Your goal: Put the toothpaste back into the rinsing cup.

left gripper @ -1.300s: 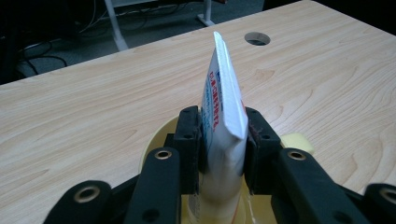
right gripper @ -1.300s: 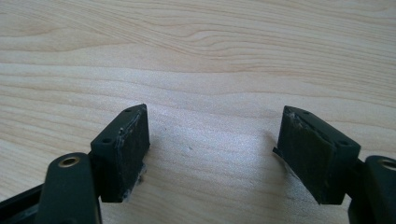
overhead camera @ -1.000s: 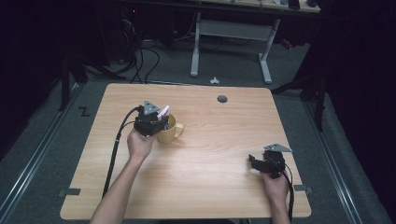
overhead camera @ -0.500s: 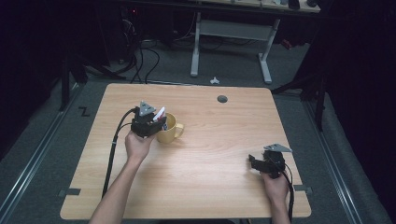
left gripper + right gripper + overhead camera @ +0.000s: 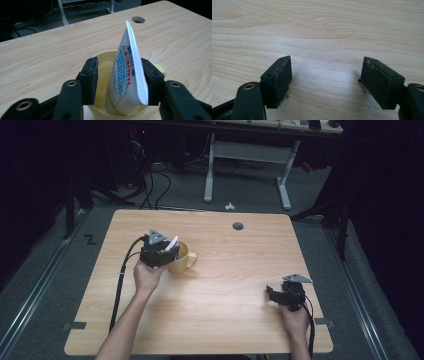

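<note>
A yellow mug point(image 5: 184, 258) stands on the wooden table point(image 5: 225, 320), left of centre. A white toothpaste tube point(image 5: 127, 75) with red and blue print stands in the mug point(image 5: 105, 58), crimped end up and leaning. My left gripper point(image 5: 170, 251) hovers over the mug with the tube point(image 5: 173, 242) between its jaws. The jaws have just been opening. A gap shows between the left pad and the tube, and the right pad sits close against its edge. My right gripper point(image 5: 272, 294) rests low over the table's right front, open with bare wood between its jaws point(image 5: 325, 82).
A round cable hole point(image 5: 238, 226) lies in the tabletop near its far edge. Behind the table stand a desk frame point(image 5: 247, 165) and loose cables on the floor. Black cables trail from both grippers toward the front edge.
The left gripper's jaws have parted from the tube, which stays leaning in the mug. Both hands have kept their places.
</note>
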Tool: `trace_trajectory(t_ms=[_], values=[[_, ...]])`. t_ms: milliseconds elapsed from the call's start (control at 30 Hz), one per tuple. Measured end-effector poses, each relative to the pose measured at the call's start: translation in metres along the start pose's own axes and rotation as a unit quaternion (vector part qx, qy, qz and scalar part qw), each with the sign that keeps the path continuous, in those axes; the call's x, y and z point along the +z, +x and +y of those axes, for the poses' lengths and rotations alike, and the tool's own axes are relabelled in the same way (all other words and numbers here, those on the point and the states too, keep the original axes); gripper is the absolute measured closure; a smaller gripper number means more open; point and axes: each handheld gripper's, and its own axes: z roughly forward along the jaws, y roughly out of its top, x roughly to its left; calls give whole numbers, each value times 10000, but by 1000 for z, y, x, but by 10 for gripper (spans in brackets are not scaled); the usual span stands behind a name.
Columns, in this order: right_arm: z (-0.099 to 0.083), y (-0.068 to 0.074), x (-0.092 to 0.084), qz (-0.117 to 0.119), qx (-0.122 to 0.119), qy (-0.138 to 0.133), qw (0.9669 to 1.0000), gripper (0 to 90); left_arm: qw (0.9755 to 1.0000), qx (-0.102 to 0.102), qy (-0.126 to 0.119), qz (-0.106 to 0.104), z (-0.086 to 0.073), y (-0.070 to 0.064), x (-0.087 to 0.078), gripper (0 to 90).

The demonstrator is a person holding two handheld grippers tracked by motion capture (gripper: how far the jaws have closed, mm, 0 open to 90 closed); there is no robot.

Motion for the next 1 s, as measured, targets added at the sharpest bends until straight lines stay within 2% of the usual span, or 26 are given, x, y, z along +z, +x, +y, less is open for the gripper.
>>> trace_trajectory(t_ms=[333, 733, 900, 1000], values=[[0, 0, 0, 1, 1, 0, 10000, 251, 9999, 9, -134, -90, 1, 0, -8, 417], [0, 0, 0, 0, -1, -1, 10000, 251, 9997, 63, -206, -125, 2, -3, -17, 405], [0, 0, 0, 0, -1, 0, 10000, 251, 9996, 196, -186, -111, 2, -5, -22, 397], [0, 0, 0, 0, 0, -1, 10000, 251, 9995, 209, -193, -130, 2, -6, -24, 394]])
